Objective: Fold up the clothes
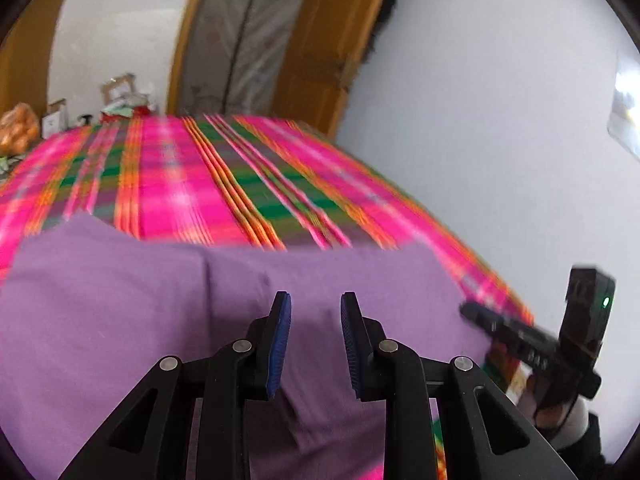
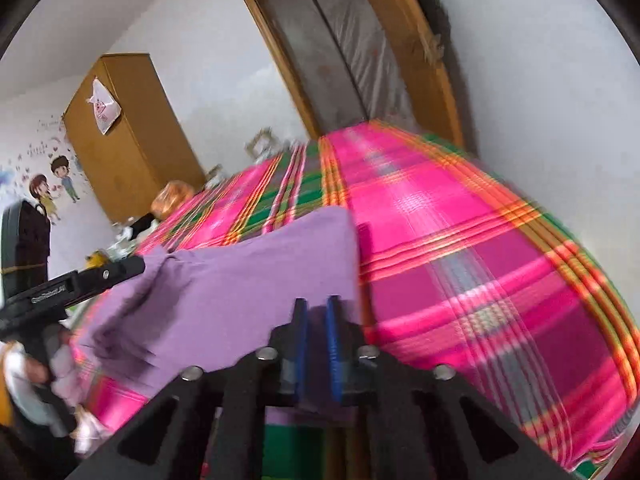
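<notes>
The right hand-held gripper has its blue pads pressed close on a bunch of the purple garment, pinching an edge of the cloth that rises to its jaws. The left hand-held gripper stands spread, a plain gap between its pads, with purple cloth beneath and between them but not clamped.

Taking the scene from largest to smallest: the bed carries a bright pink, green and orange plaid cover and fills the middle of both views, running back toward a wooden door frame and white wall. On its near end lies the purple garment, spread wide in the left view with a seam or fold line running down it, and rumpled and partly lifted in the right view. Both views are blurred by motion.

Judging from this, the risks lie in the one-sided hold. With only one edge pinched, a pull could drag the whole garment across the slick-looking cover rather than turn a layer over. The pinch may have caught more than one layer, so a fold could come out bunched. The spread gripper might close on a wrinkle, not an edge.
</notes>
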